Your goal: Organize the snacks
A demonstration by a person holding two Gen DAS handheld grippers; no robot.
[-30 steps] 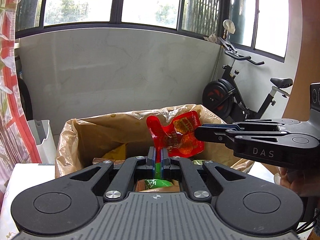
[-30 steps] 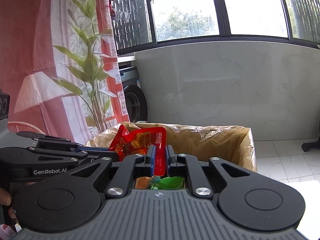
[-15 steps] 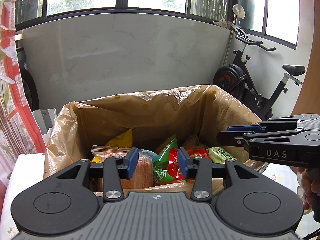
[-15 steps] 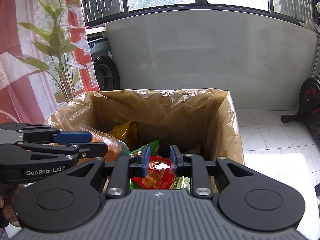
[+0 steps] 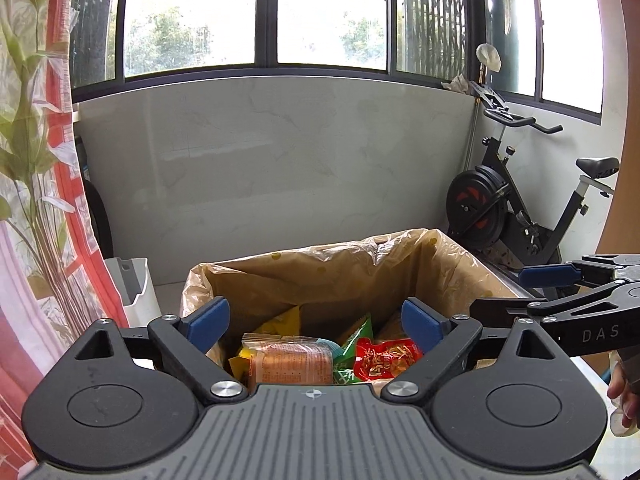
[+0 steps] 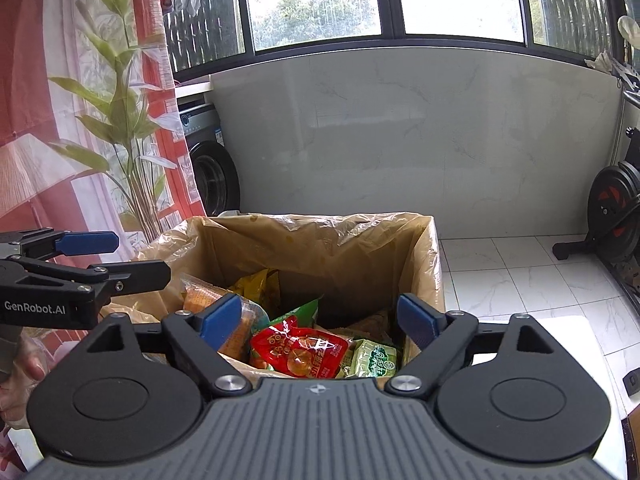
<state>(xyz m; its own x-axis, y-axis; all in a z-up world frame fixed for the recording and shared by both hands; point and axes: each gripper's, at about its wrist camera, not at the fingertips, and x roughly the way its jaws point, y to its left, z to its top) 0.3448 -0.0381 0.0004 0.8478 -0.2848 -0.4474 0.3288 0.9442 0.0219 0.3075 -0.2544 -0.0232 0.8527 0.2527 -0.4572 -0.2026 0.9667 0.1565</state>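
You hold the left gripper point(image 5: 316, 320) and right gripper point(image 6: 320, 316) level above the lined box point(image 6: 424, 248), fingers spread, gripping nothing; the red snack packet point(image 6: 298, 350) lies inside the box.

Left tool point(image 5: 316, 322) and right tool point(image 6: 320, 318) both gape wide, seemingly empty.

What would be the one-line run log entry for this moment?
left gripper: jaws open, empty | right gripper: jaws open, empty | red snack packet: lying in lined cardboard box among other snacks
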